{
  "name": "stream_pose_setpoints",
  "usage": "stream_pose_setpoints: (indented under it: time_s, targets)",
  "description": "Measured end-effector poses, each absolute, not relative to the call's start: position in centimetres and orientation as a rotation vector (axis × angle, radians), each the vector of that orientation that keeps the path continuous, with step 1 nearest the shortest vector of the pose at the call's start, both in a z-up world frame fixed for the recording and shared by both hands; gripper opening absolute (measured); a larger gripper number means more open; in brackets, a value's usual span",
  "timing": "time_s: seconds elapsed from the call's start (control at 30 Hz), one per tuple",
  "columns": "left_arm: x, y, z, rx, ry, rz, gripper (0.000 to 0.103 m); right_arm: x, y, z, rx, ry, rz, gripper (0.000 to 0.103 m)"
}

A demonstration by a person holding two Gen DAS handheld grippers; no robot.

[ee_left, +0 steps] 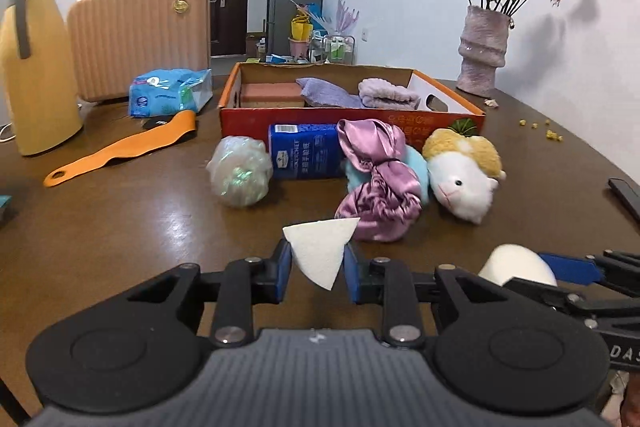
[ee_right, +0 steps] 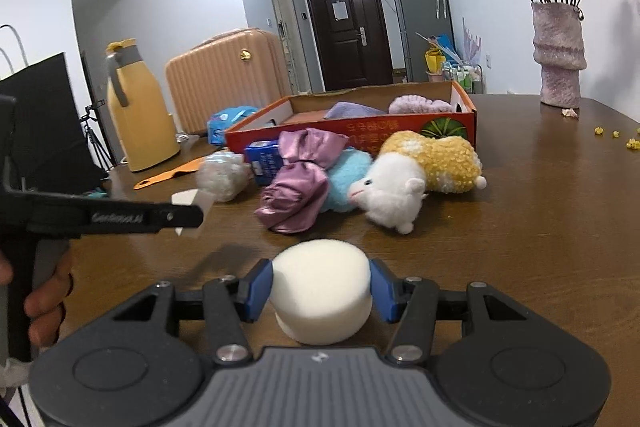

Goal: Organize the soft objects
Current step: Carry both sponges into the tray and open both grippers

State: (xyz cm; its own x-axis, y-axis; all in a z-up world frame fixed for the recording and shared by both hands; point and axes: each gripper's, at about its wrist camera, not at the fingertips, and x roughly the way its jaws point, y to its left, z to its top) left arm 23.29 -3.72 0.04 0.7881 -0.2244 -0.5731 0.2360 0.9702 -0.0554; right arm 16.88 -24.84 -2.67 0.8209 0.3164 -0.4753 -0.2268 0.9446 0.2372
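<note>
I hold a white triangular foam wedge in the left gripper and a round white foam puff in the right gripper, both jaws clamped; each should be lifted well over the orange cardboard box's front wall before release.

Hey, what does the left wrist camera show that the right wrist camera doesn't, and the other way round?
Only the left wrist view: the left gripper head-on, shut on a white triangular sponge, and a pink brick-shaped block inside the orange cardboard box.

Only the right wrist view: the right gripper head-on, shut on a round white sponge, plus the person's hand and a tripod.

Both: the box, purple satin cloth, alpaca plush, yellow jug, suitcase and vase.
</note>
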Motion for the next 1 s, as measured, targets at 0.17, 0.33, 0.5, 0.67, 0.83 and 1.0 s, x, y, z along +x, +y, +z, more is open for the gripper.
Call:
stream_pose_setpoints:
  time_s: [0.17,0.33,0.5,0.67,0.83,1.0]
  targets:
    - [20.3,-2.4,1.2,0.012,0.576,-0.242,0.028,14.2,-23.2,-1.3,0.151,0.49,0.317,0.052]
    - [18.3,-1.8,1.9,0.0,0.548,-0.258,0.028,12.3,-22.1,-0.3,0.128,0.467,0.327,0.052]
    - [17.6,-1.4,2.1,-0.013,0.535,-0.26,0.029,11.8,-21.8,0.2,0.116,0.459,0.326,0.052]
    - [18.4,-1.2,1.8,-0.014,0.544,-0.264,0.029,12.6,-21.7,0.3,0.113,0.459,0.326,0.052]
    - [21.6,-1.4,2.2,0.006,0.539,-0.289,0.029,16.2,-22.0,1.3,0.102,0.45,0.332,0.052]
    - [28.4,-1.8,4.6,0.045,0.49,-0.313,0.029,22.7,-22.2,3.5,0.076,0.419,0.345,0.052]
